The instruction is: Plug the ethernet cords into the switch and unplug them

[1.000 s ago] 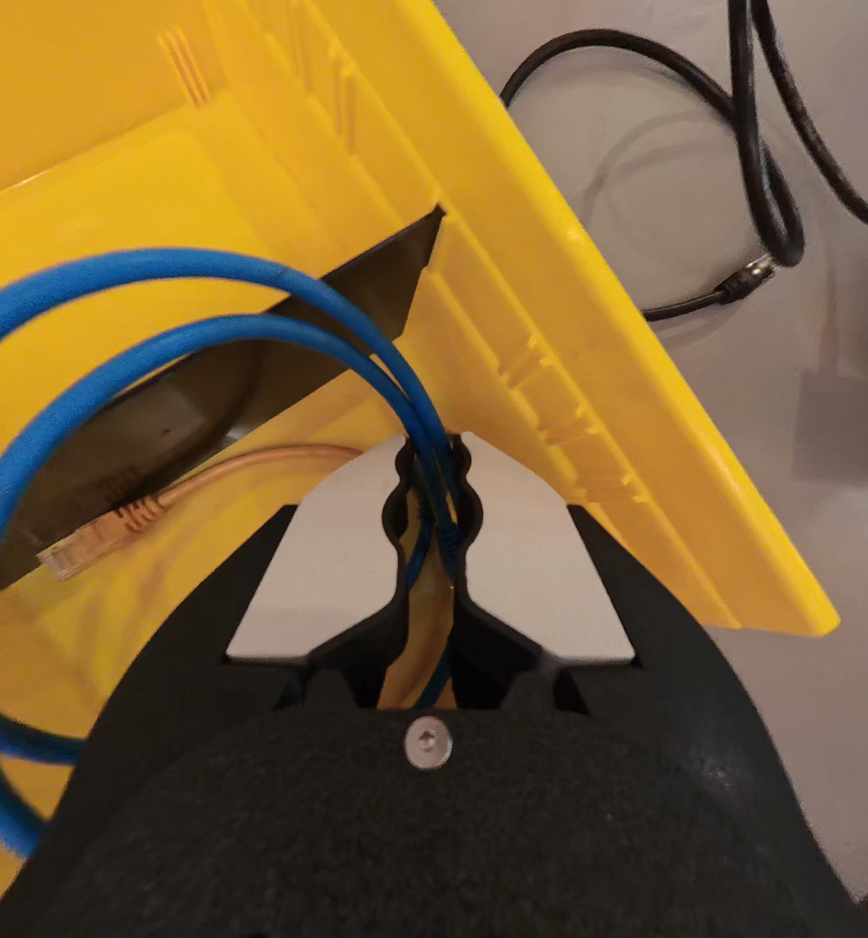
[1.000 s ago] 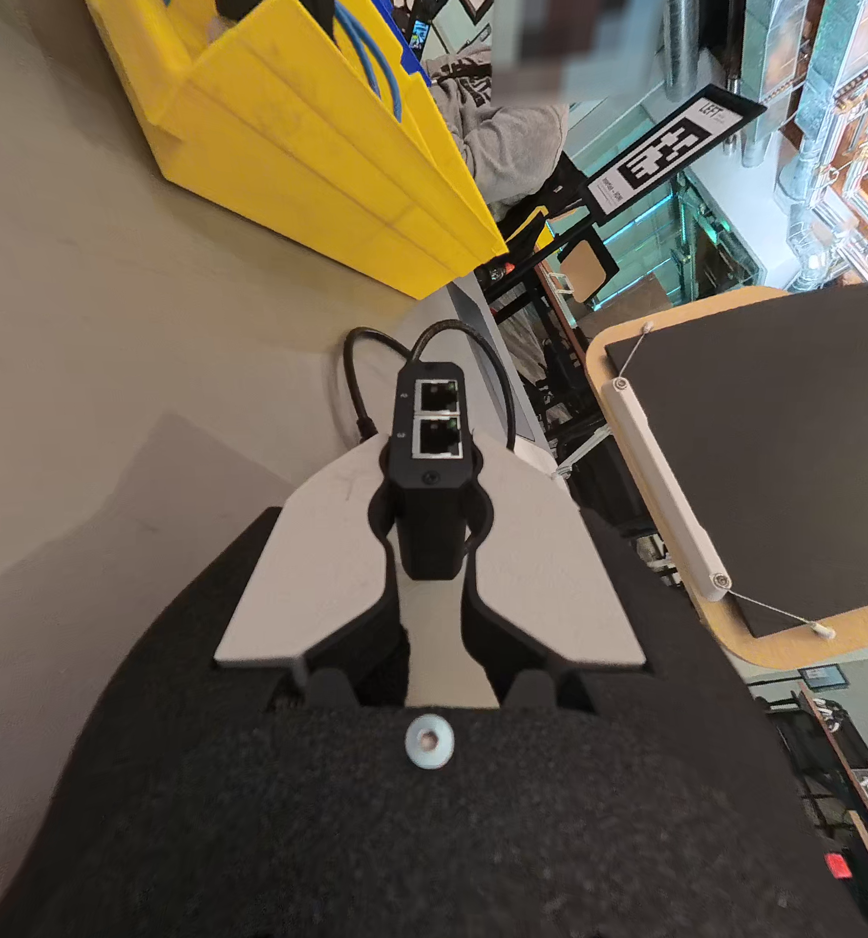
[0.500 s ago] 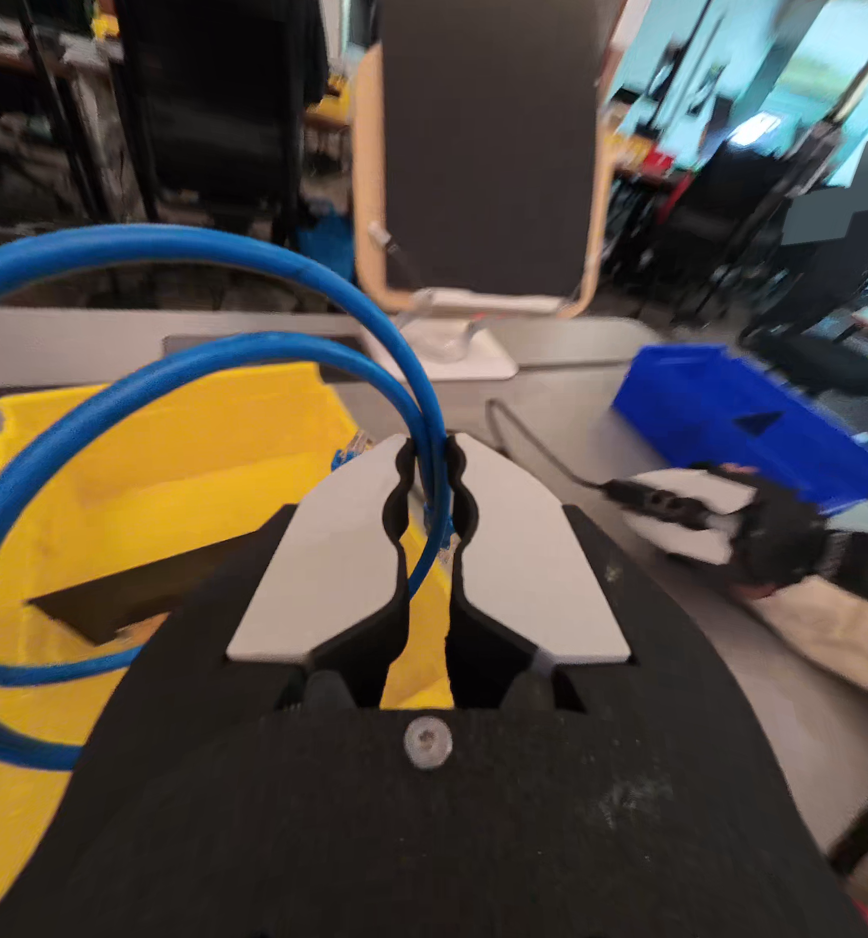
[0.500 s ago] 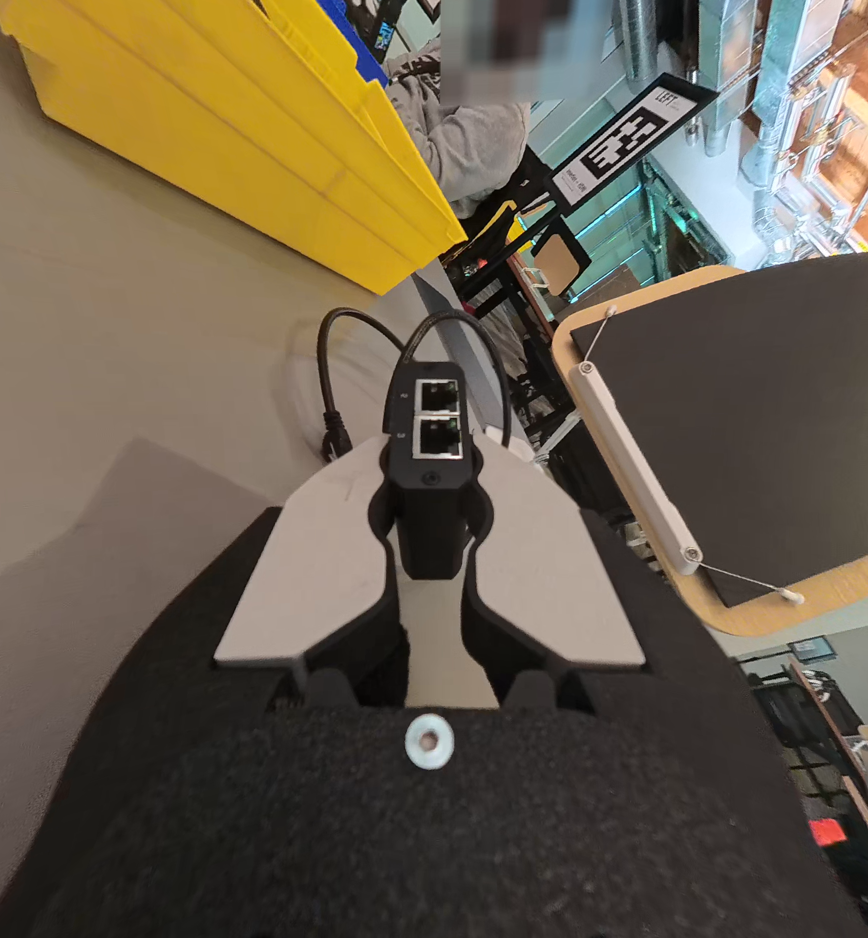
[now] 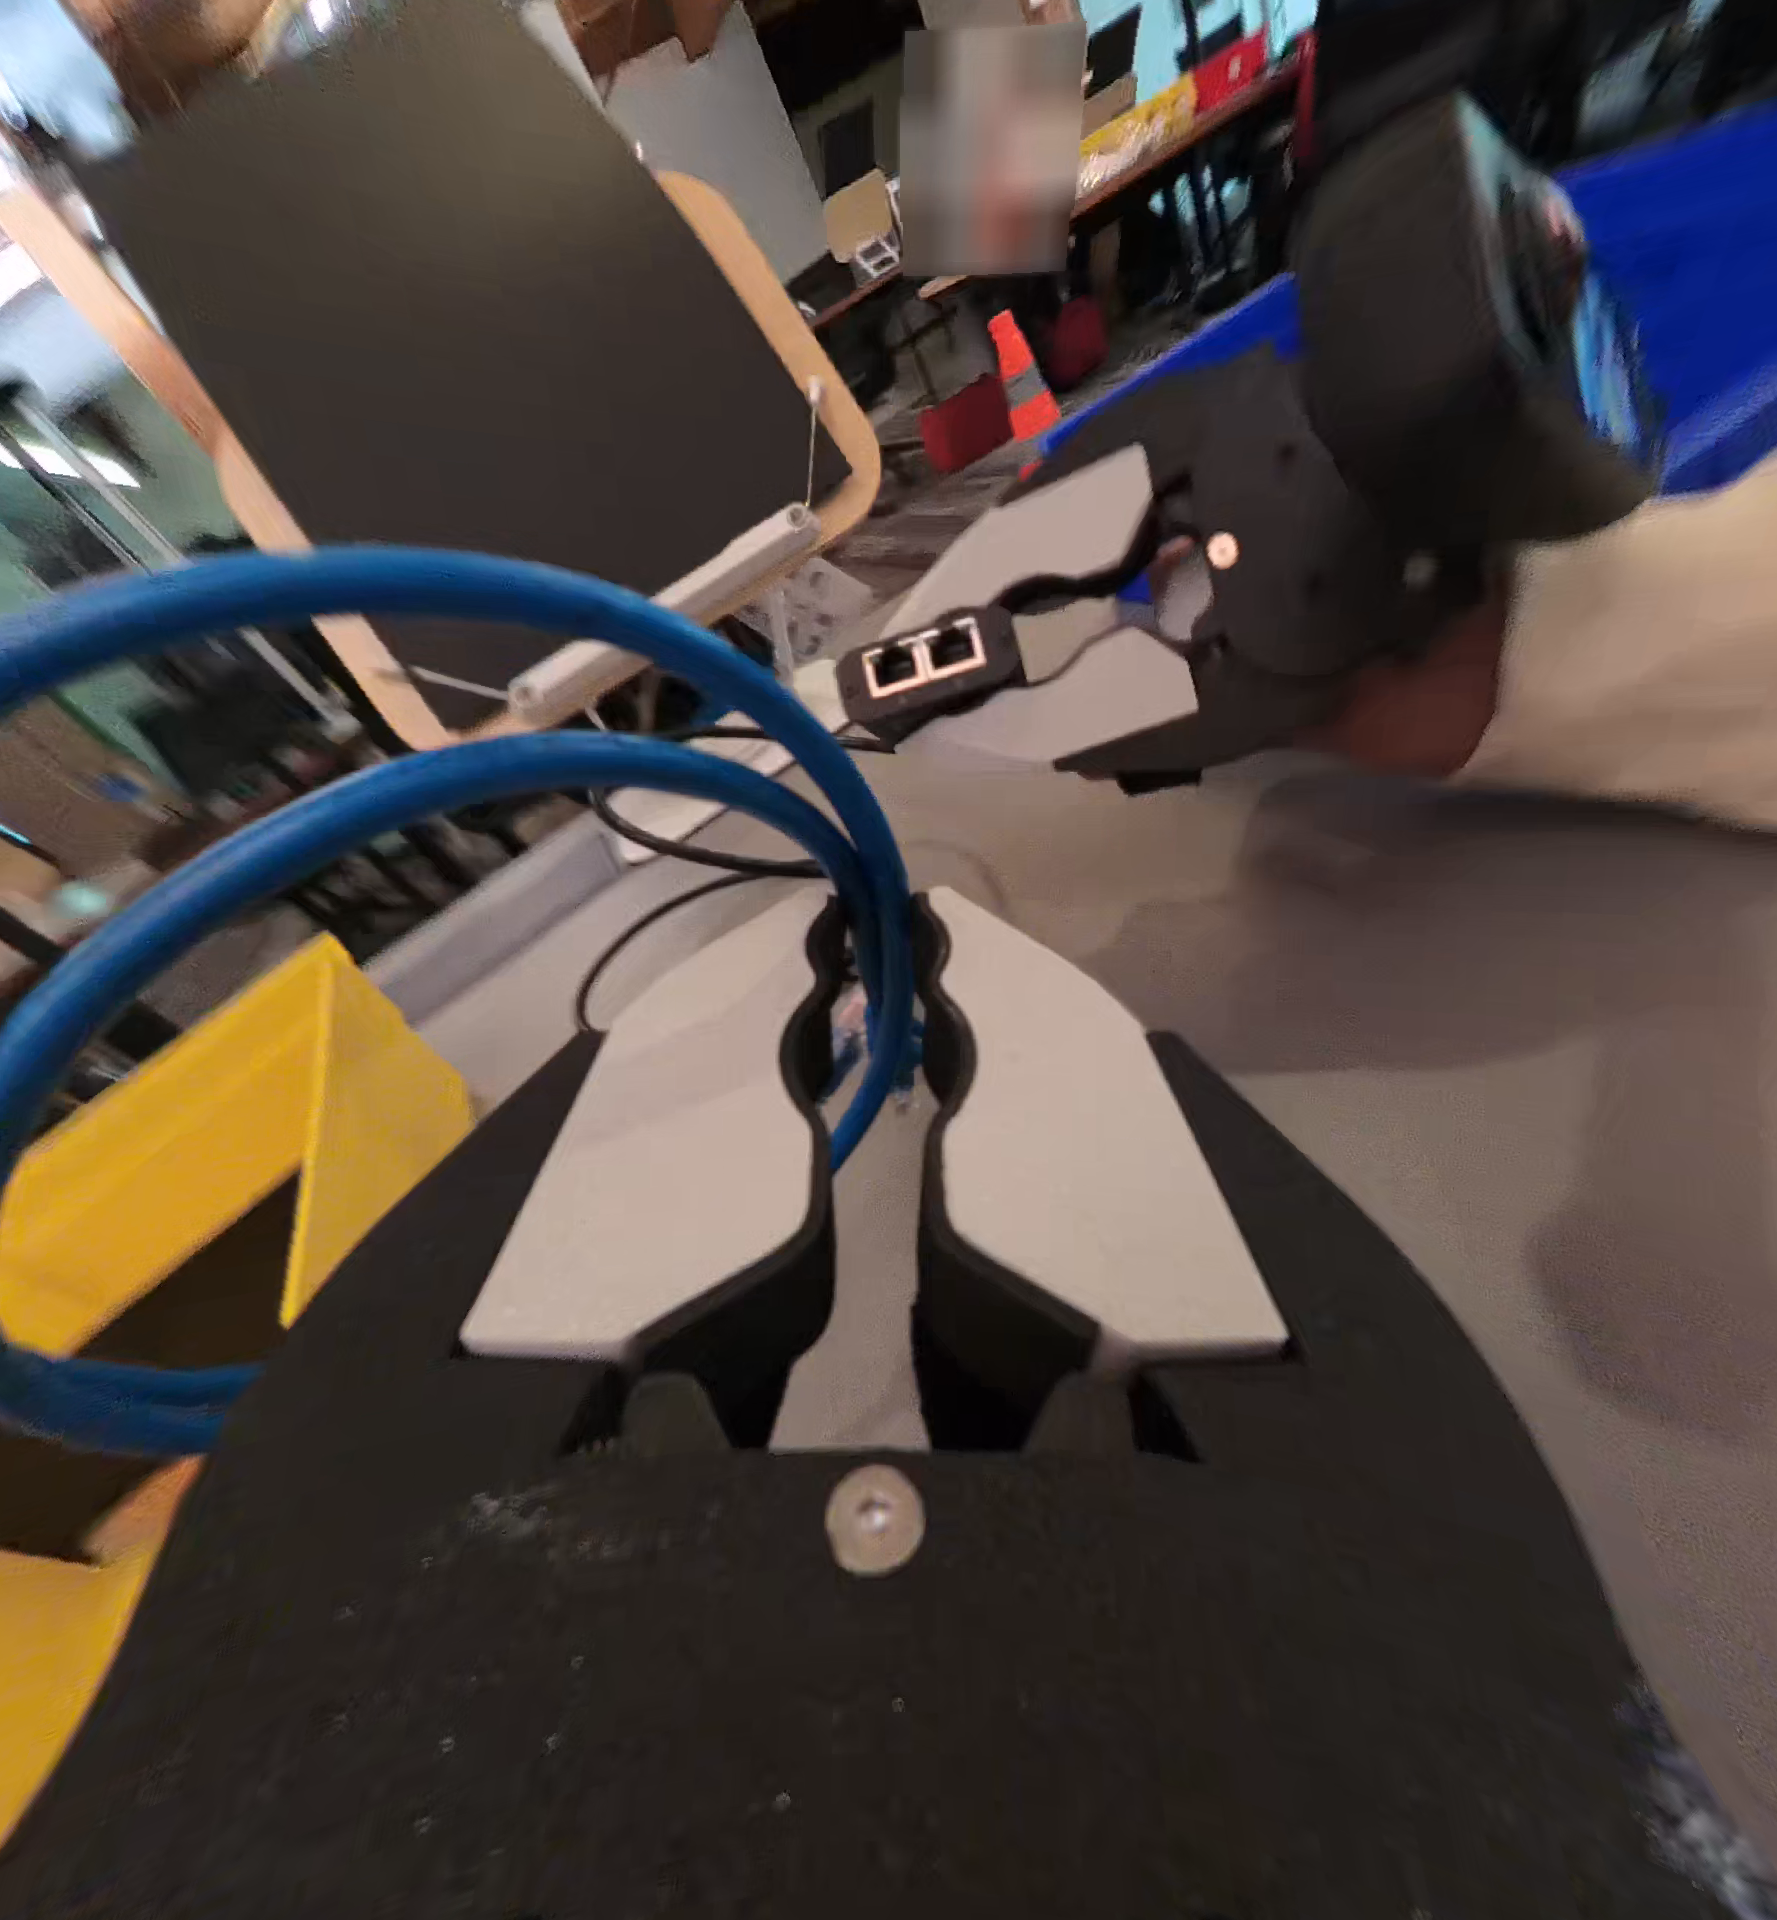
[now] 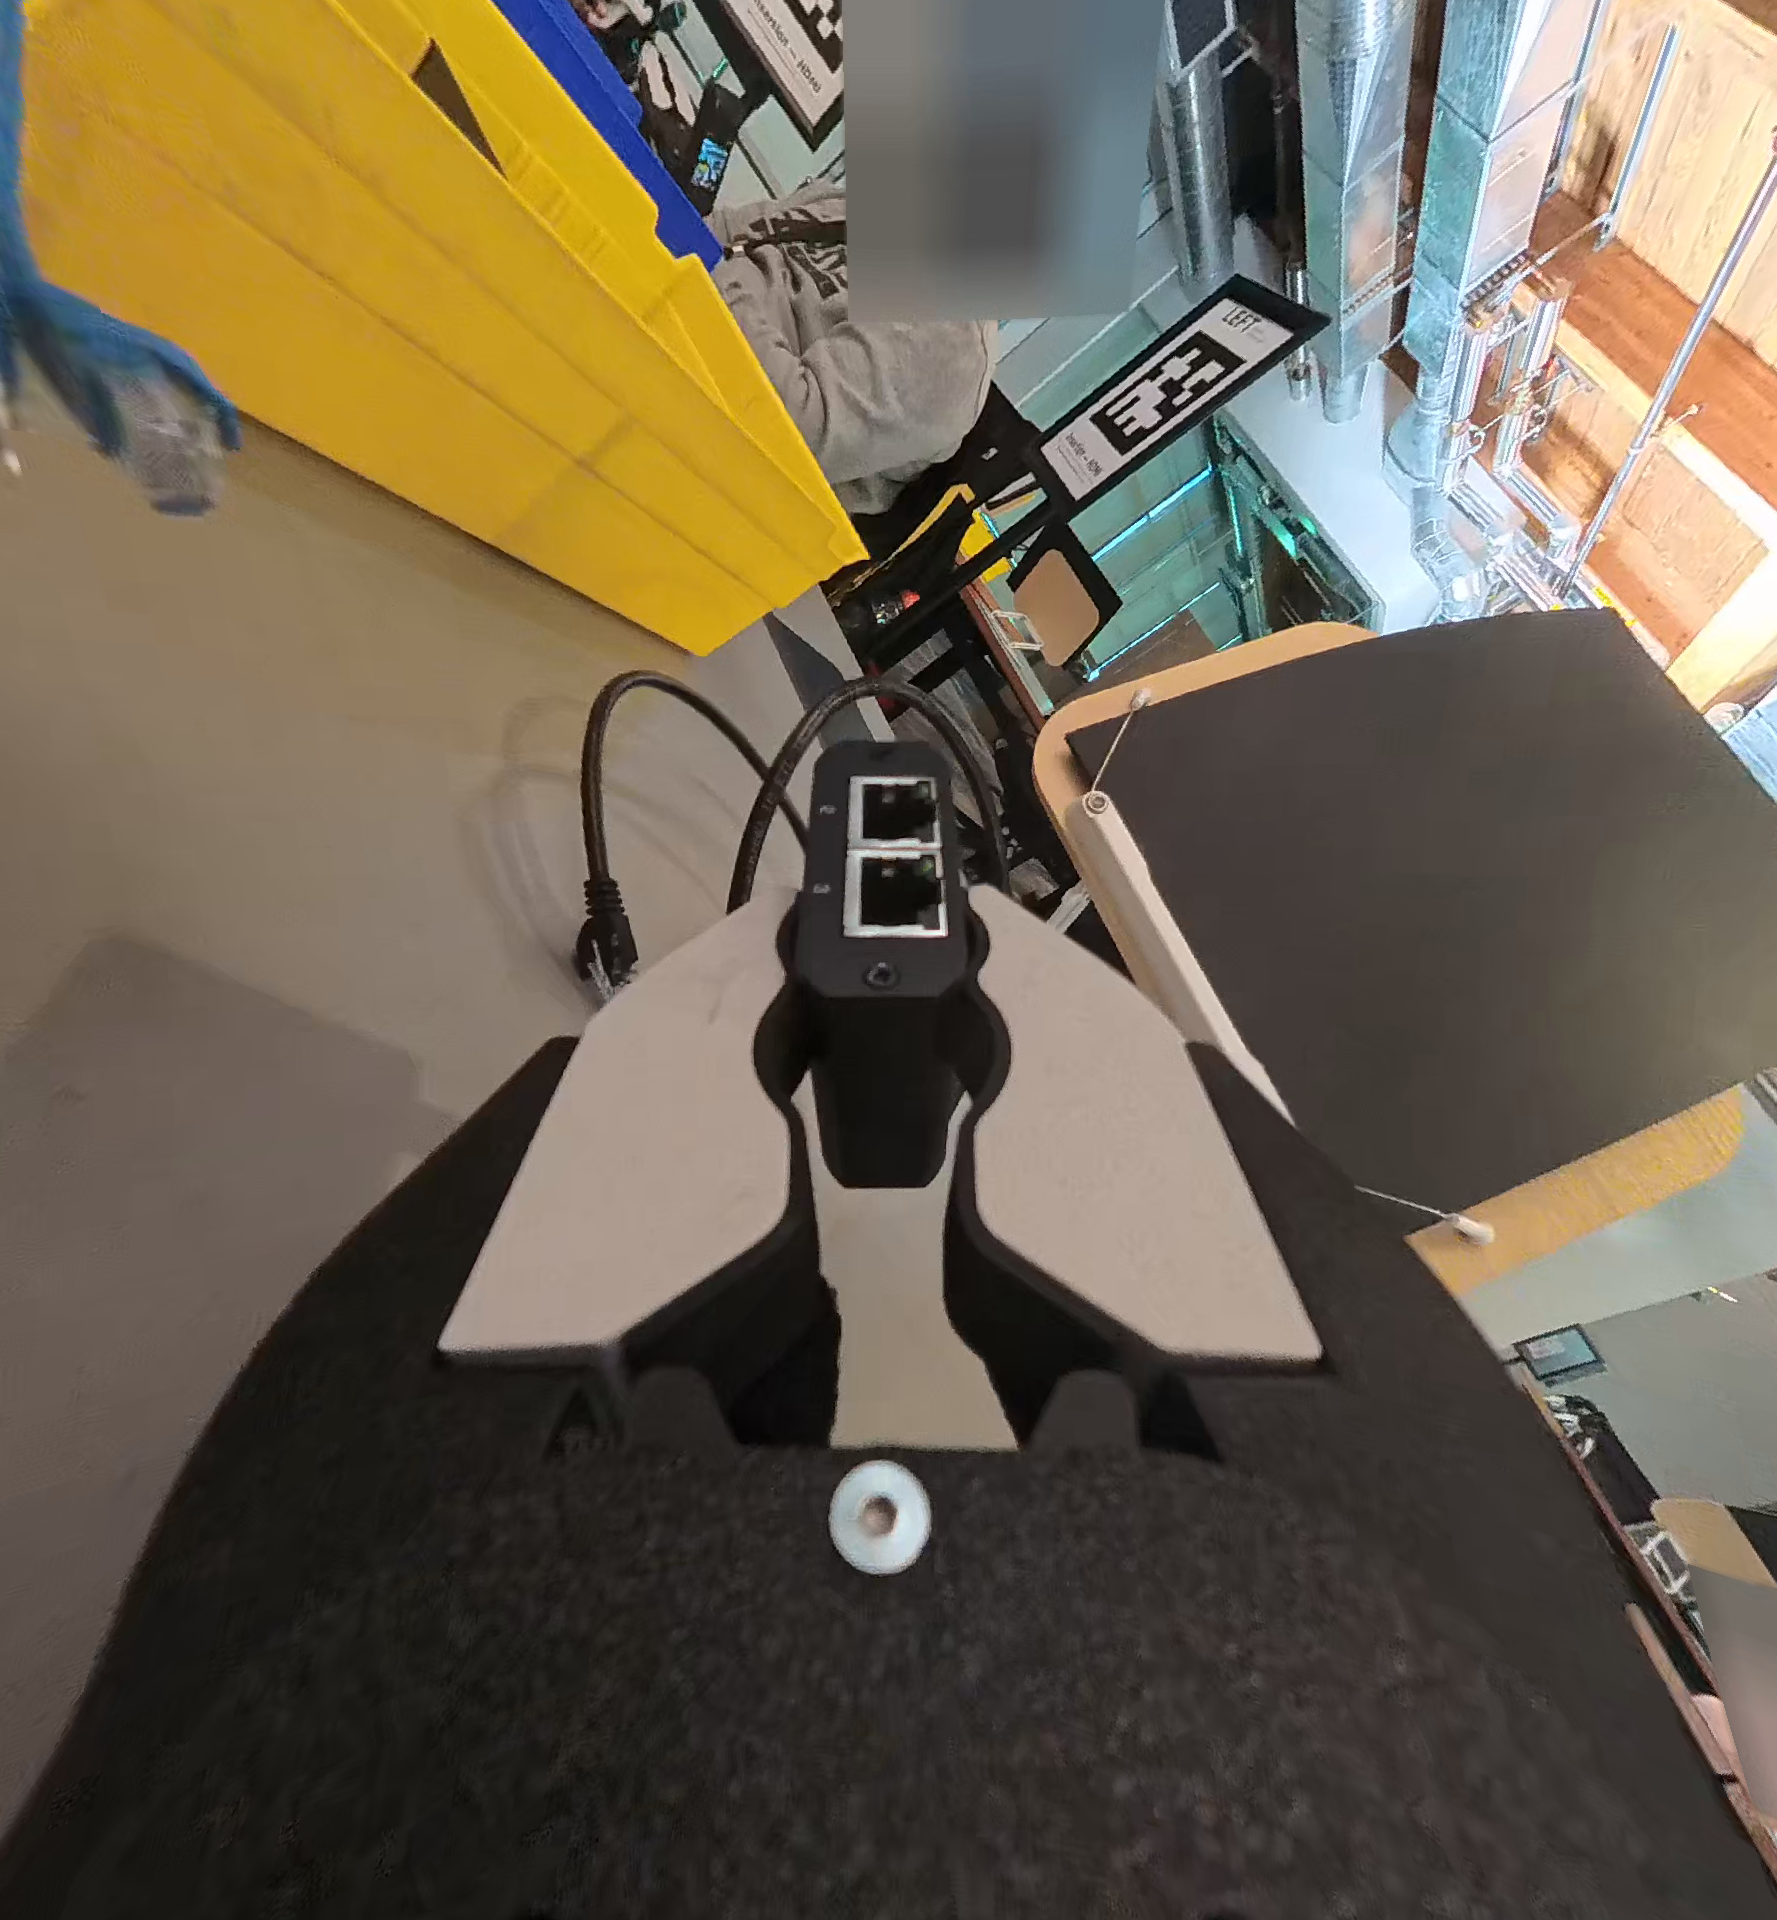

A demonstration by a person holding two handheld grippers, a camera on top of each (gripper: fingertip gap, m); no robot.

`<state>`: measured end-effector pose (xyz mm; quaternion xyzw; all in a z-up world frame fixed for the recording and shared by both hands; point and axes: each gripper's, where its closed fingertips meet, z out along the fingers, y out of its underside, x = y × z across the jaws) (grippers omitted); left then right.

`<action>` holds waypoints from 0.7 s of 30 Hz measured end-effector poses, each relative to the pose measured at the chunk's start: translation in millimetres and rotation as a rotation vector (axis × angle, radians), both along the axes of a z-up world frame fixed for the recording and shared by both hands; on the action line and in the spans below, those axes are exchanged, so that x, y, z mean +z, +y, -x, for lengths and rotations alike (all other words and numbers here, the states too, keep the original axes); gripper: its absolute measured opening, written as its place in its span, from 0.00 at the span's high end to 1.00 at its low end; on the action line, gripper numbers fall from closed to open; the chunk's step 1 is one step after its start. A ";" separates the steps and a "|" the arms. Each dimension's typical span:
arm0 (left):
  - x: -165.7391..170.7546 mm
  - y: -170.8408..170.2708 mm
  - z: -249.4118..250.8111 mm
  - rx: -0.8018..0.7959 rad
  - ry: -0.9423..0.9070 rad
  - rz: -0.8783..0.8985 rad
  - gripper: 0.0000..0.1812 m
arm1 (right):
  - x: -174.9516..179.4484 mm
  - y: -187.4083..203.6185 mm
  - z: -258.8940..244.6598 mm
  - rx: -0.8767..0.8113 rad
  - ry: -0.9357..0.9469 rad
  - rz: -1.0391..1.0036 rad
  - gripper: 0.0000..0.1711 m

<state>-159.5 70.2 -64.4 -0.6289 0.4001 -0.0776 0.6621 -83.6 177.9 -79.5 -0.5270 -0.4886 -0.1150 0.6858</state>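
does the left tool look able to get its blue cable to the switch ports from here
Probably yes. The left tool grips the blue cable, and the switch, held in the right tool, faces it with both ports empty; only bare table lies between. The plug's own alignment is unclear.

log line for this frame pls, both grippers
left gripper: shut on blue ethernet cord | right gripper: shut on switch | switch ports: both empty | stage: pre-insertion

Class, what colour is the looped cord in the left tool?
Blue; the left wrist view shows it best.

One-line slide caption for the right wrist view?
Right gripper holds the black switch, both ports empty, above the grey table.
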 end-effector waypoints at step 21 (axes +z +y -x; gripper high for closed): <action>-74.1 -53.2 1.2 -0.002 0.010 0.635 0.78 | -8.1 6.3 -6.0 -0.008 0.056 0.081 0.86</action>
